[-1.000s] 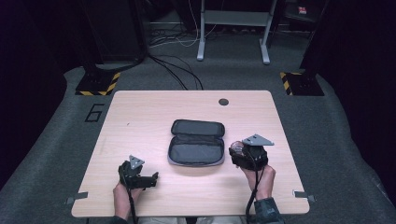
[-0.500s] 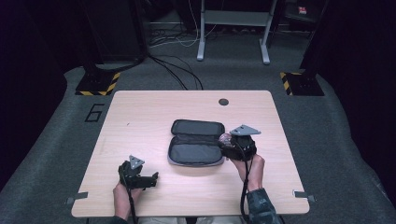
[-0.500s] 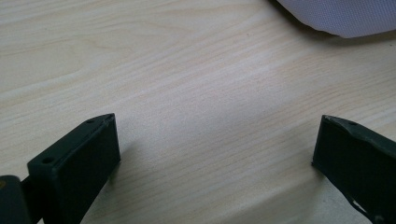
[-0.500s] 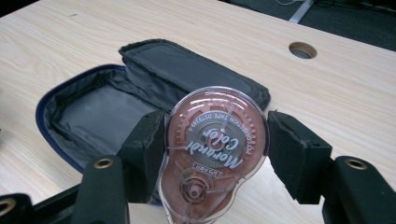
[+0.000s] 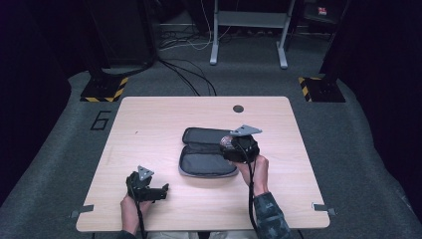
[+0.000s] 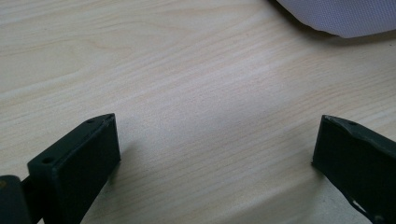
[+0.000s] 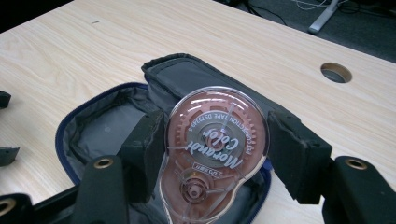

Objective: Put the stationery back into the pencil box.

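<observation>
A clear, pink-tinted correction tape dispenser (image 7: 210,182) sits upright between the pads of my right gripper (image 7: 218,140), which is shut on it. In the high view that right gripper (image 5: 234,147) hovers over the right end of an open grey zip case (image 5: 204,160) at the table's middle. The case's dark lining (image 7: 105,128) lies just below the dispenser. My left gripper (image 5: 163,191) rests near the front left of the table. Its jaws stand wide open, with bare wood between them (image 6: 215,135). A corner of the grey case (image 6: 345,18) shows beyond them.
A round cable hole (image 5: 238,108) is in the wooden table (image 5: 149,129) behind the case. A desk frame and cables stand on the grey floor beyond. Two yellow-black striped bases (image 5: 102,89) flank the table's far corners.
My right gripper has carried the dispenser leftward and away from the person, from beside the case to above its right end. The left gripper has stayed put.
</observation>
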Motion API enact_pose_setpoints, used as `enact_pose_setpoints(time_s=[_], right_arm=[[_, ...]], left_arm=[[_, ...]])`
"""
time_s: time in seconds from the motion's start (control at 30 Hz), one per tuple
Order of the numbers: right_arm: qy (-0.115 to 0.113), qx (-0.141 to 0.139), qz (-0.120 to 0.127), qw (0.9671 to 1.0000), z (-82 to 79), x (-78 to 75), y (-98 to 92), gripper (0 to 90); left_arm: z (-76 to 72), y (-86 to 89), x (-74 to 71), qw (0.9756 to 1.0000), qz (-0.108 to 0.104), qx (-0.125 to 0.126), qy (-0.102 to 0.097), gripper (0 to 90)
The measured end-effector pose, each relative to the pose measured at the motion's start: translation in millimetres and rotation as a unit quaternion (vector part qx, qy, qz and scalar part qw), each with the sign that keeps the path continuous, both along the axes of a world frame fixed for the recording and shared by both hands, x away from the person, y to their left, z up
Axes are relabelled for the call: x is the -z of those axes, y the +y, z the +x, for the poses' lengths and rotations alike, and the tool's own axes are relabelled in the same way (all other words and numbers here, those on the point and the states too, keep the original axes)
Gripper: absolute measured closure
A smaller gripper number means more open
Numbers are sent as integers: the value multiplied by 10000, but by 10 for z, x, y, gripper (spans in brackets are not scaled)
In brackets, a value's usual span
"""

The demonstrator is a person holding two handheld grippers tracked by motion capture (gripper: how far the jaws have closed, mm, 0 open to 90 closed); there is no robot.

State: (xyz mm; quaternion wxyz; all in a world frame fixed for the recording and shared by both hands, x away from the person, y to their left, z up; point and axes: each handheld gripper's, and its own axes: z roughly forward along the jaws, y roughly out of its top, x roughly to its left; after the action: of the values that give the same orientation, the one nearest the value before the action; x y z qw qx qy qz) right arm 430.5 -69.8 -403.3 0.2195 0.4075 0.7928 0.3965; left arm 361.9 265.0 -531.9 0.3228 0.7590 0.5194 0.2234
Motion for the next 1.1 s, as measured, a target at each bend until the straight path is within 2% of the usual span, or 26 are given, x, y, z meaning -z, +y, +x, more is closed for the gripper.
enact_pose_setpoints(time_s=[0.43, 0.57, 1.1], right_arm=[[260, -186, -86, 9995, 211, 119, 221, 386], [436, -144, -55, 9989, 263, 183, 293, 385], [954, -280, -350, 9944, 427, 608, 498, 385]], left_arm=[[0, 0, 0, 10000, -1, 0, -1, 6], [0, -1, 0, 10000, -2, 0, -1, 6], [0, -2, 1, 10000, -6, -5, -7, 6]])
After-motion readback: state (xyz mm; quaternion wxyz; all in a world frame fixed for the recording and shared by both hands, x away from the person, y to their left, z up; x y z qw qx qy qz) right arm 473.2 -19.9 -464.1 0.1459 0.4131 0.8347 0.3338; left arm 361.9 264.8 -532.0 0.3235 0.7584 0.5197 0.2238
